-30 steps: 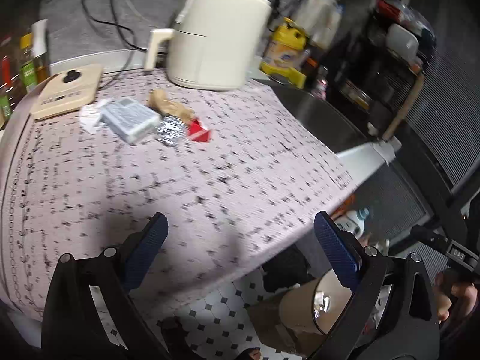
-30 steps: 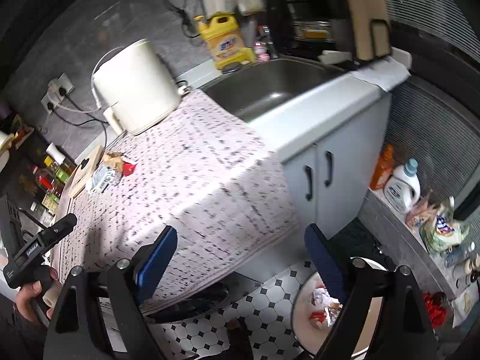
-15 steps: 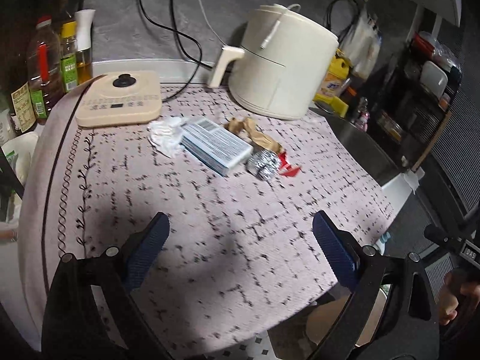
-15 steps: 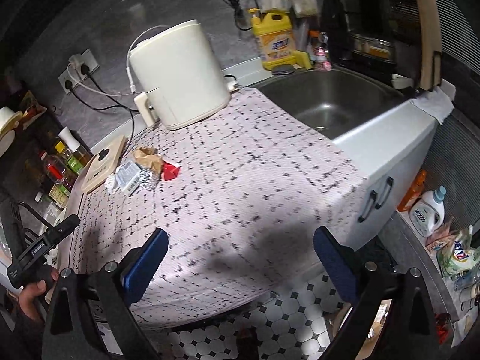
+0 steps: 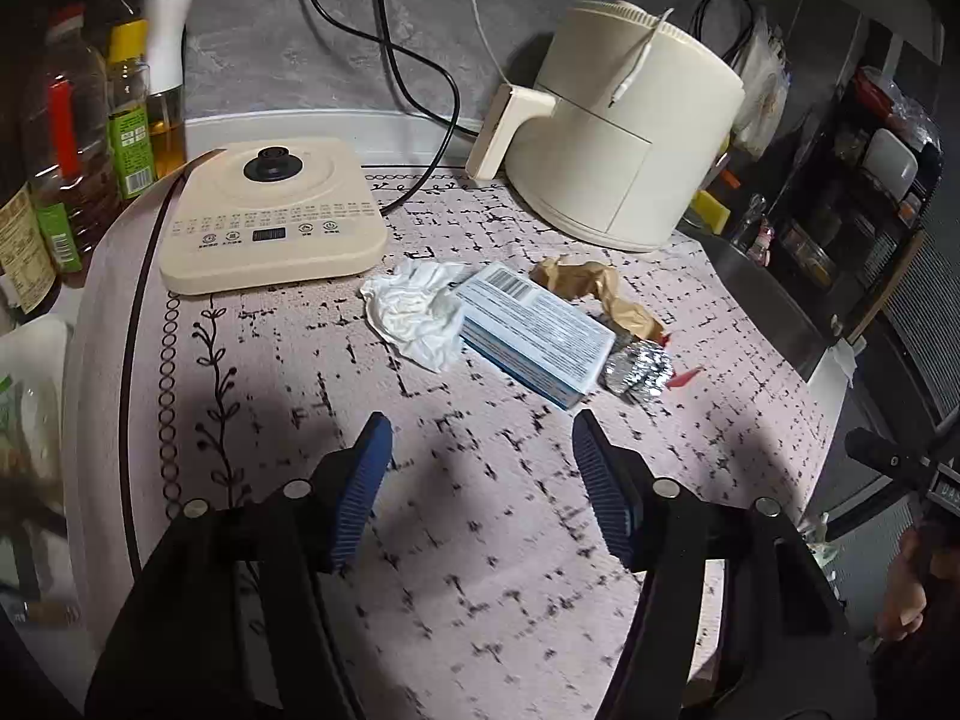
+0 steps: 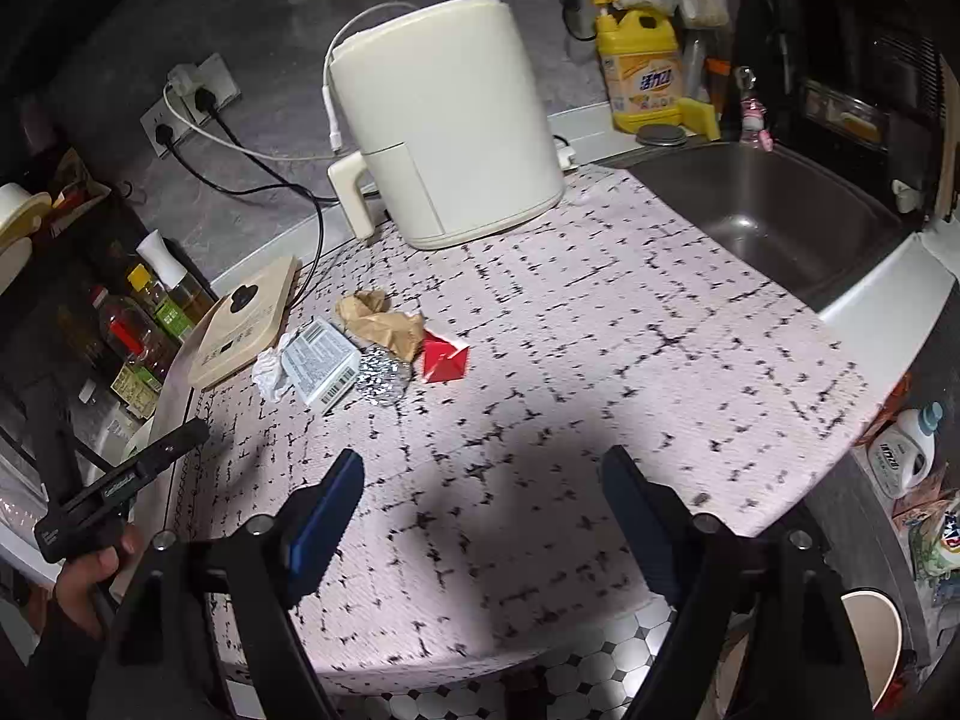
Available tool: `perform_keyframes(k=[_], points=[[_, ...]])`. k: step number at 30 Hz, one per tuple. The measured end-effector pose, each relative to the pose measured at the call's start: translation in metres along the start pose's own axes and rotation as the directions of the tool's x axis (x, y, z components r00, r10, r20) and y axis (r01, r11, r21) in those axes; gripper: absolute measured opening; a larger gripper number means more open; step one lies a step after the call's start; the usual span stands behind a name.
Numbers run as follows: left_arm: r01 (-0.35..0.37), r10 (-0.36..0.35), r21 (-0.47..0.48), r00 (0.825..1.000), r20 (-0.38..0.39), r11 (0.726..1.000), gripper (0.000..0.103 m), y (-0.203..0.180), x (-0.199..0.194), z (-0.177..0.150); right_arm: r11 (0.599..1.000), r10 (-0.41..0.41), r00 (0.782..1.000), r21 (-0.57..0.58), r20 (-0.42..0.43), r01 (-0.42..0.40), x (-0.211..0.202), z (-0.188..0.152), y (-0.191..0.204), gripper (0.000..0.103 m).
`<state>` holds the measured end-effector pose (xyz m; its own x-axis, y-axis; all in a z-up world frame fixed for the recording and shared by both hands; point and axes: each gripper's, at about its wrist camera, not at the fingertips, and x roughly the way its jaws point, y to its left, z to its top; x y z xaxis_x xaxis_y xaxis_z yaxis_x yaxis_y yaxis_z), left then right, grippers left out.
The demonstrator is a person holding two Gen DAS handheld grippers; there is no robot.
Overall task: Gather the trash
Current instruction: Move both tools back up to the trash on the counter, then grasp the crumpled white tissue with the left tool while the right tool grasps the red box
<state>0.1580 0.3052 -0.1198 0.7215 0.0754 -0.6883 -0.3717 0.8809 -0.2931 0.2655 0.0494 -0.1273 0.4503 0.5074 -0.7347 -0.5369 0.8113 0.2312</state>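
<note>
- The left gripper (image 5: 480,468) hangs over the patterned surface (image 5: 480,570) with nothing between its blue fingers (image 5: 365,480), which are closing from a wide gap; the nearest corner of the blue-and-white carton (image 5: 534,333) lies just ahead of them.
- The right gripper (image 6: 480,510) hovers nearer the surface's front edge, its fingers (image 6: 324,516) a good deal wider but also narrowing on empty air, with the trash well ahead and to its left.
- The trash sits bunched toward the back left of the surface: a crumpled white tissue (image 5: 414,312) touching the carton, brown paper (image 5: 591,291) behind it, a foil ball (image 5: 639,366) against the carton's far end and a red scrap (image 6: 443,360) beside the foil.
- Risk, as it looks from here: fingers shutting this early may be too narrow for the carton's width and could shove it into the foil and tissue instead of gripping it.
- The pieces lie so close that a pinch on one may drag a neighbour along, then drop it short of the bin.
- A cream hob (image 5: 273,219) and air fryer (image 5: 624,132) with trailing black cables (image 5: 420,66) stand just behind the pile; an overreach could snag them.
</note>
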Motion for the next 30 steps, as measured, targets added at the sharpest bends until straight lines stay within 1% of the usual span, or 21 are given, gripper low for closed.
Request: perform_keyframes(k=[2,6,14,16,19,22,25,26,27,28,29,30], points=[[0.005,-0.005,0.007,1.0,-0.013,1.0,0.058,0.006,0.01,0.006,1.0,-0.001,1.0,-0.001,-0.01,0.001,0.01,0.003,0.008,0.073],[0.008,-0.007,0.019,0.999,-0.048,1.0,0.053,0.013,0.03,0.016,1.0,-0.011,1.0,0.018,-0.029,0.012,0.026,0.007,0.015,0.07],[0.004,0.001,0.051,0.995,-0.101,0.999,0.053,0.016,0.074,0.031,0.998,-0.048,0.997,0.039,-0.062,0.051,0.047,0.013,0.013,0.062],[-0.025,0.034,0.078,0.994,-0.108,0.997,0.053,0.015,0.084,0.032,0.997,-0.053,0.996,0.053,-0.067,0.057,0.051,0.016,0.009,0.061],[-0.04,0.052,0.101,0.992,-0.114,0.994,0.053,0.016,0.093,0.035,0.996,-0.057,0.996,0.06,-0.071,0.062,0.055,0.019,0.008,0.06],[-0.05,0.067,0.146,0.992,-0.111,0.988,0.054,0.013,0.099,0.037,0.996,-0.059,0.996,0.06,-0.071,0.063,0.061,0.024,0.009,0.06],[-0.049,0.067,0.156,0.991,-0.112,0.987,0.053,0.012,0.103,0.04,0.996,-0.055,0.996,0.062,-0.074,0.06,0.068,0.028,0.012,0.059],[-0.057,0.075,0.158,0.991,-0.111,0.986,0.043,0.013,0.103,0.041,0.996,-0.052,0.996,0.061,-0.076,0.057,0.071,0.029,0.013,0.058],[-0.069,0.087,0.159,0.99,-0.11,0.985,0.029,0.014,0.103,0.042,0.997,-0.051,0.996,0.06,-0.079,0.055,0.074,0.03,0.015,0.058],[-0.074,0.092,0.152,0.989,-0.112,0.986,0.023,0.018,0.102,0.042,0.997,-0.048,0.995,0.059,-0.084,0.053,0.078,0.031,0.016,0.057],[-0.069,0.085,0.138,0.99,-0.116,0.988,0.015,0.02,0.101,0.041,0.997,-0.045,0.995,0.058,-0.086,0.05,0.08,0.032,0.017,0.057],[-0.058,0.072,0.115,0.99,-0.122,0.992,0.012,0.025,0.098,0.041,0.997,-0.042,0.995,0.058,-0.089,0.048,0.083,0.033,0.019,0.057]])
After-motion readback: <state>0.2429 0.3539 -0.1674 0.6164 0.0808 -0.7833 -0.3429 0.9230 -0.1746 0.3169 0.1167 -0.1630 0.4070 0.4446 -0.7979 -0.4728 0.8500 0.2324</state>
